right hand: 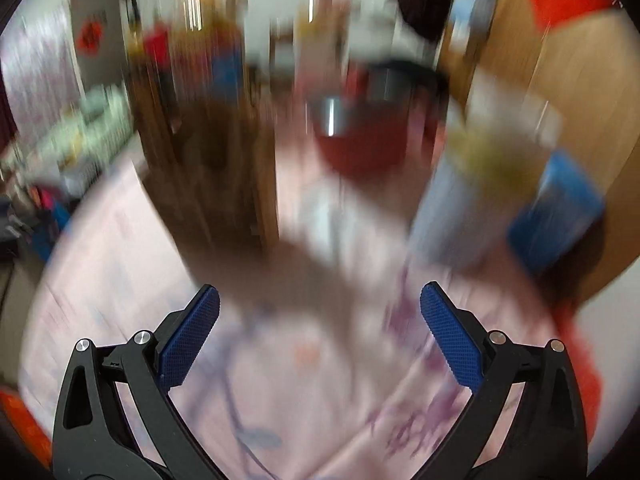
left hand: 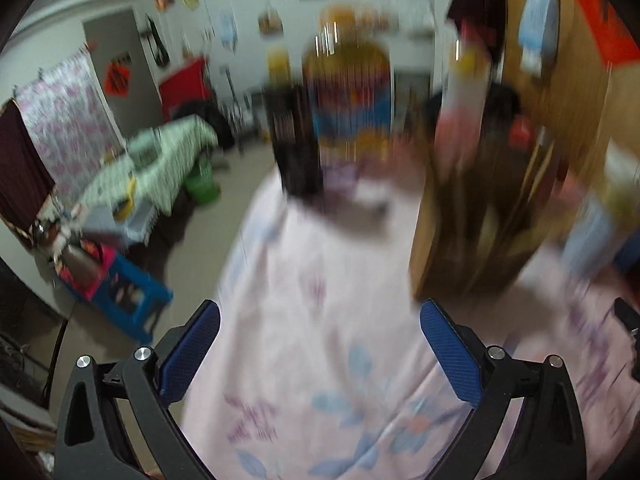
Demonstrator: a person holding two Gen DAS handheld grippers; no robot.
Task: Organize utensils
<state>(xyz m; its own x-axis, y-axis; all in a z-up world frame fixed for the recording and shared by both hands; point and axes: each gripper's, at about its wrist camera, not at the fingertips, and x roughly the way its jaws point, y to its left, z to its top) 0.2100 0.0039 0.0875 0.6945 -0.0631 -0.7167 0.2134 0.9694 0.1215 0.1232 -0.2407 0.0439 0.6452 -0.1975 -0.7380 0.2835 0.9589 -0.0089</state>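
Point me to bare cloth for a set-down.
Free: pink tablecloth between the open left gripper and the wooden holder; same below the open right gripper. Crowded: far edge, around the bottle and red bowl.

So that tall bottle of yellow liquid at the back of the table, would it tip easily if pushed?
Probably, if pushed high up: the bottle looks tall for its base. It seems nearly full of amber liquid, so likely heavy and steadier against a low nudge. It stands on a soft floral tablecloth, which might bunch and unsettle it. Blur hides whether it is glass or plastic.
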